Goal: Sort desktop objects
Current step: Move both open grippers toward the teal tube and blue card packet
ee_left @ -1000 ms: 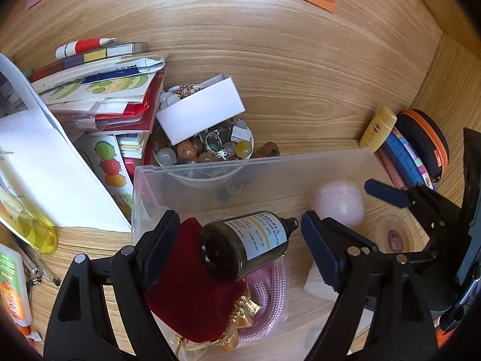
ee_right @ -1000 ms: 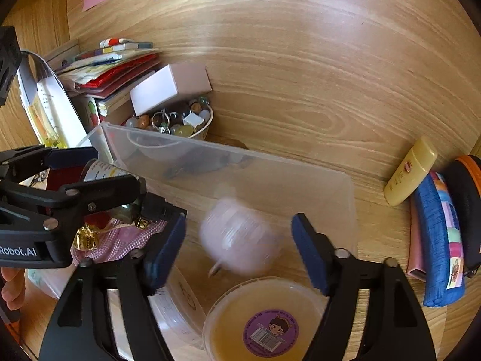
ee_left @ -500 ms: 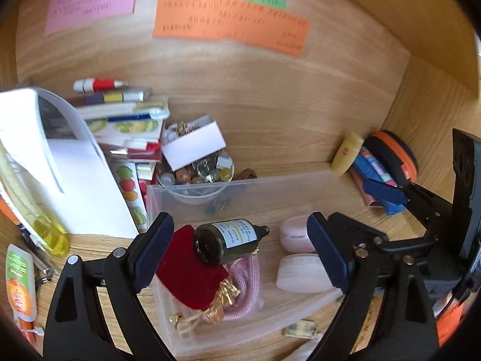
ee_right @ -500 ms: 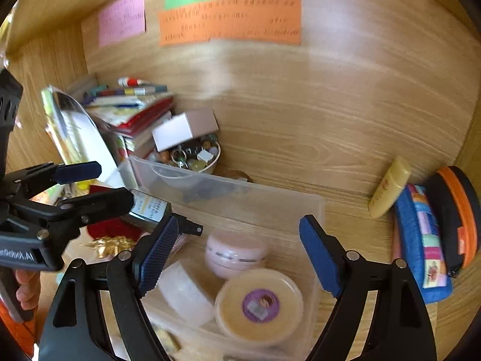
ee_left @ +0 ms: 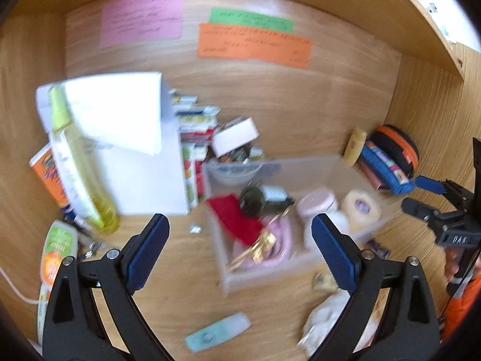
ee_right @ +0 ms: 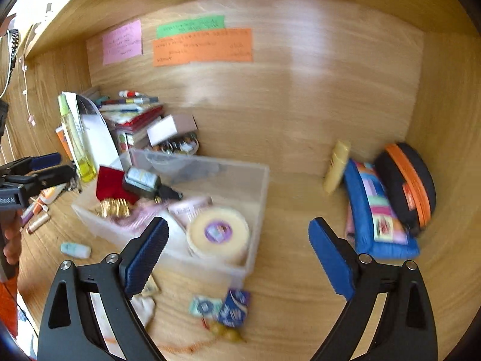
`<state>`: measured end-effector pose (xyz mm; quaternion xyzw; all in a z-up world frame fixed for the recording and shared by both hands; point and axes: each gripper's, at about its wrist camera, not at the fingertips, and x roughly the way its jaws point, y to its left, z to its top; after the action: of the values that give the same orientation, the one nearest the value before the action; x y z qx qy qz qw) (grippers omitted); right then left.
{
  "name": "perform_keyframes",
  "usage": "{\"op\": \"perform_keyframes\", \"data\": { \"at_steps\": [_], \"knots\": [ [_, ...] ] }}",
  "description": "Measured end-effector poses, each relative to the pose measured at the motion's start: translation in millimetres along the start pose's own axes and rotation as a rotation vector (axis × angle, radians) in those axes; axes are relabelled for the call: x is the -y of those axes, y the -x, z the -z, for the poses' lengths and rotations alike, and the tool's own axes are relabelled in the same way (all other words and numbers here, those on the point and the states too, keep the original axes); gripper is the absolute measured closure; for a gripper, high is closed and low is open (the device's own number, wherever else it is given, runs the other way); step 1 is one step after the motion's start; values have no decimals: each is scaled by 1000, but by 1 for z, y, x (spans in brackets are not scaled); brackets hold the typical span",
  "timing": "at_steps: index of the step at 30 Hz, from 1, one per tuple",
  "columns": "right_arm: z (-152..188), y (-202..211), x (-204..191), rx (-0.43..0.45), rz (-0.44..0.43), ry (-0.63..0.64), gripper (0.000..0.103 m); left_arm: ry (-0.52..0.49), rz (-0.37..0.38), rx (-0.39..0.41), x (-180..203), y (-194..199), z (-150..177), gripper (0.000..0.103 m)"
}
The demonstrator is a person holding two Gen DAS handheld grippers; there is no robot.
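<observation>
Left claw and right claw: both spreading wider, nothing between the pads. Clear bin sits mid-desk, holding dark bottle, red pouch, pink jar, yellow tub. Blue pencil case far right, well apart.

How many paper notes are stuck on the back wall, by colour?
Pink note: 1
Green note: 1
Orange note: 1
Total: 3
</observation>
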<state>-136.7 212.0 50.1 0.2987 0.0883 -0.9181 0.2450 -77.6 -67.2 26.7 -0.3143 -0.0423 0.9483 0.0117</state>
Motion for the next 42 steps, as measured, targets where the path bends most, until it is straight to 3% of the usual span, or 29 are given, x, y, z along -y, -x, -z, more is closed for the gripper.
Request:
{"op": "perform_keyframes", "data": {
  "at_steps": [12,21,26,30,34,42],
  "knots": [
    [59,-19,23,-171,32,-27,9,59,-87,-200,-28,-12,75,6],
    [75,-29,17,-212,2,16,11,138,-68,-272,-20,-4,112,6],
    [74,-36,12,-233,-15,56,33,123,-70,-293,-1,-12,119,6],
    [75,-39,15,-238,-32,57,41,97,-57,-305,10,-17,114,6],
    [74,-41,22,-247,-36,37,56,106,-36,-329,12,-25,108,6],
    [74,-47,31,-270,-51,27,58,98,-75,-345,14,-40,98,6]
  ]
}}
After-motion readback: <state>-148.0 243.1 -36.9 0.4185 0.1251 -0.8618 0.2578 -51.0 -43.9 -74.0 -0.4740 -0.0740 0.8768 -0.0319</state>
